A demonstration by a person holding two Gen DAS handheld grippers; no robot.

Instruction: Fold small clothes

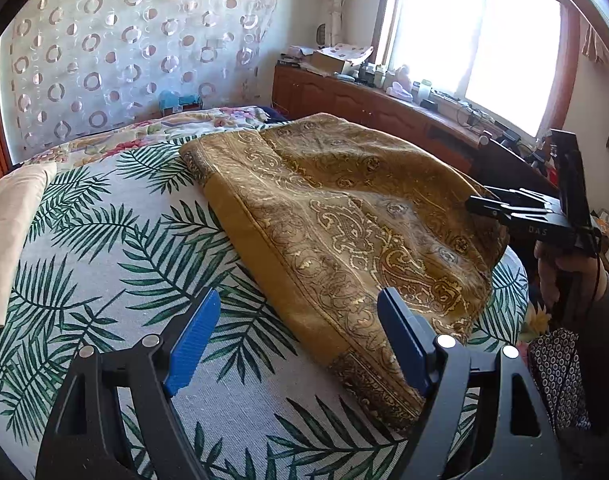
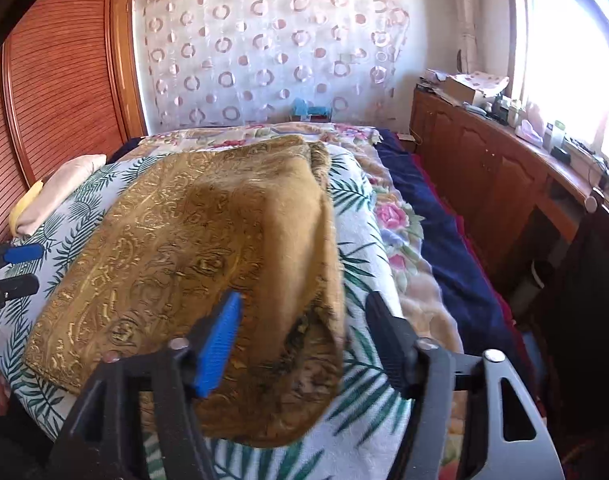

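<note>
A gold paisley cloth (image 1: 344, 216) is seen lying on the palm-leaf bedspread (image 1: 104, 248), toward the right and middle of the bed, and it already appears doubled over on itself: in the left wrist view a plain mustard band runs along its left edge and a second layer lies on top.

In the right wrist view the near right part of the cloth (image 2: 232, 240) is raised off the spread and blurred. It appears to fall loose, since nothing is pinched between the fingers of the right gripper (image 2: 304, 340), which are spread wide with the fabric passing in front of them. The left gripper (image 1: 296, 332) is likewise held open, just above the near edge of the cloth, and nothing is gripped by it.

The task is judged to be partly done: at least one fold seems made, but the top layer is not yet flat and the edges are not aligned. A further fold and some smoothing are probably left. A cream folded item (image 1: 12, 232) is seen at the far left of the bed, well apart from the cloth.
</note>
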